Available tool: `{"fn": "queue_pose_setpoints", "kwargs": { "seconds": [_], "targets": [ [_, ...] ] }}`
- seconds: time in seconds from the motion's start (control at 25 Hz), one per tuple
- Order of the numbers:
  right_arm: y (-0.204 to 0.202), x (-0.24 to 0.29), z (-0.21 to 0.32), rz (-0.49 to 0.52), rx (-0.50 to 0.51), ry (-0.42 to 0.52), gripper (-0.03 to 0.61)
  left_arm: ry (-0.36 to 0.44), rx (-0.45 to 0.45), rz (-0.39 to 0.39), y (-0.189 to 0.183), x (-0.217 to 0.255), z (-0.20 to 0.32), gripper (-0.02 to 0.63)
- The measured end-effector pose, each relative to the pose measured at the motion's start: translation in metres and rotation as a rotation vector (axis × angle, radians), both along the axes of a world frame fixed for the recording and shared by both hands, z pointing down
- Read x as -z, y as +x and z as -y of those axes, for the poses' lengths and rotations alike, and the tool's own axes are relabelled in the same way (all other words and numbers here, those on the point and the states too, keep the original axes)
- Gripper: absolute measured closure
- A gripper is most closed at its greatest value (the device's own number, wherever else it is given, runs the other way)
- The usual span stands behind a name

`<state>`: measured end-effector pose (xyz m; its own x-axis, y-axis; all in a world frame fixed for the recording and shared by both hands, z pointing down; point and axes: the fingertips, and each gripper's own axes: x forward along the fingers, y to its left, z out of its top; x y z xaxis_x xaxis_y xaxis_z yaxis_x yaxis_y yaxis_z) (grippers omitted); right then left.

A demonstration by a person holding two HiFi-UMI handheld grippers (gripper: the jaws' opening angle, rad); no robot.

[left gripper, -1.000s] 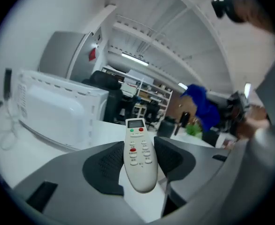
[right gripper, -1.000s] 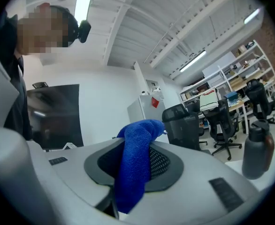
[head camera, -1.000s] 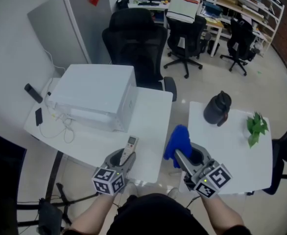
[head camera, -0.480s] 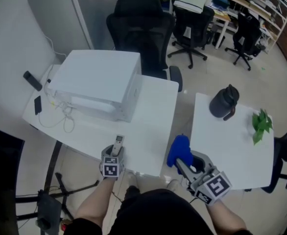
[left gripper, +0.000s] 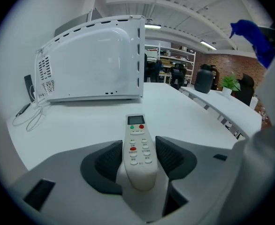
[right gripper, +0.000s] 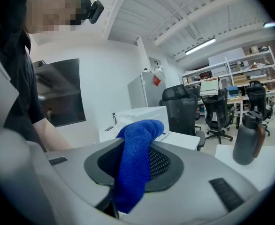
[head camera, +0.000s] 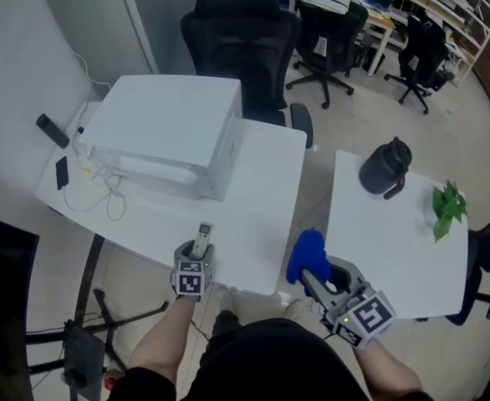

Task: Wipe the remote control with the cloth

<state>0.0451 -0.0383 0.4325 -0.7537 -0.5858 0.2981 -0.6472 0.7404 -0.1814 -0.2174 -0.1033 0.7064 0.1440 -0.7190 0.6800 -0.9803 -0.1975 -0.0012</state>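
Note:
A white remote control (head camera: 201, 239) with a small screen and red and green buttons lies lengthwise on the left white table (head camera: 253, 190) near its front edge. My left gripper (head camera: 198, 256) is right behind it, and in the left gripper view the remote (left gripper: 138, 144) sits between the dark pads (left gripper: 108, 159). The jaws are opening, with a thin gap at the right pad. My right gripper (head camera: 319, 272) hovers over the gap between the two tables, shut on a blue cloth (head camera: 305, 253). In the right gripper view the cloth (right gripper: 135, 168) hangs bunched between the pads.
A white microwave (head camera: 165, 136) fills the back of the left table, with cables (head camera: 103, 203), a black phone (head camera: 62, 172) and a dark handset (head camera: 48, 126) to its left. The right table (head camera: 395, 249) holds a black kettle (head camera: 385, 168) and a green plant (head camera: 448, 207). Black office chairs (head camera: 245, 32) stand behind.
My left gripper has swung from a slant to point straight ahead and shifted a little left, bringing the remote down flat on the table. The right gripper with the cloth has barely moved.

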Motion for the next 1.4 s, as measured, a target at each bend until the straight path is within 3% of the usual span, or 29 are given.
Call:
{"fn": "queue_pose_setpoints", "kwargs": {
  "seconds": [0.16, 0.48, 0.68, 0.88, 1.2, 1.4],
  "targets": [
    [-0.009, -0.008, 0.002, -0.017, 0.016, -0.016, 0.472, 0.015, 0.012, -0.003, -0.004, 0.011, -0.005, 0.319],
    [-0.02, -0.059, 0.015, -0.105, 0.011, -0.068, 0.472, 0.156, -0.015, -0.026, 0.006, 0.078, -0.03, 0.319],
    [0.035, -0.109, 0.022, -0.239, -0.128, -0.141, 0.472, 0.212, -0.069, -0.045, 0.026, 0.112, -0.048, 0.319],
    [0.109, -0.171, 0.015, -0.406, -0.29, -0.248, 0.472, 0.217, -0.162, -0.053, 0.059, 0.124, -0.059, 0.322],
    [0.152, -0.252, 0.001, -0.548, -0.333, -0.407, 0.463, 0.188, -0.295, -0.061, 0.111, 0.119, -0.056, 0.339],
    [0.159, -0.275, -0.003, -0.589, -0.323, -0.46, 0.429, 0.185, -0.297, -0.055, 0.116, 0.122, -0.053, 0.339]
  ]
}}
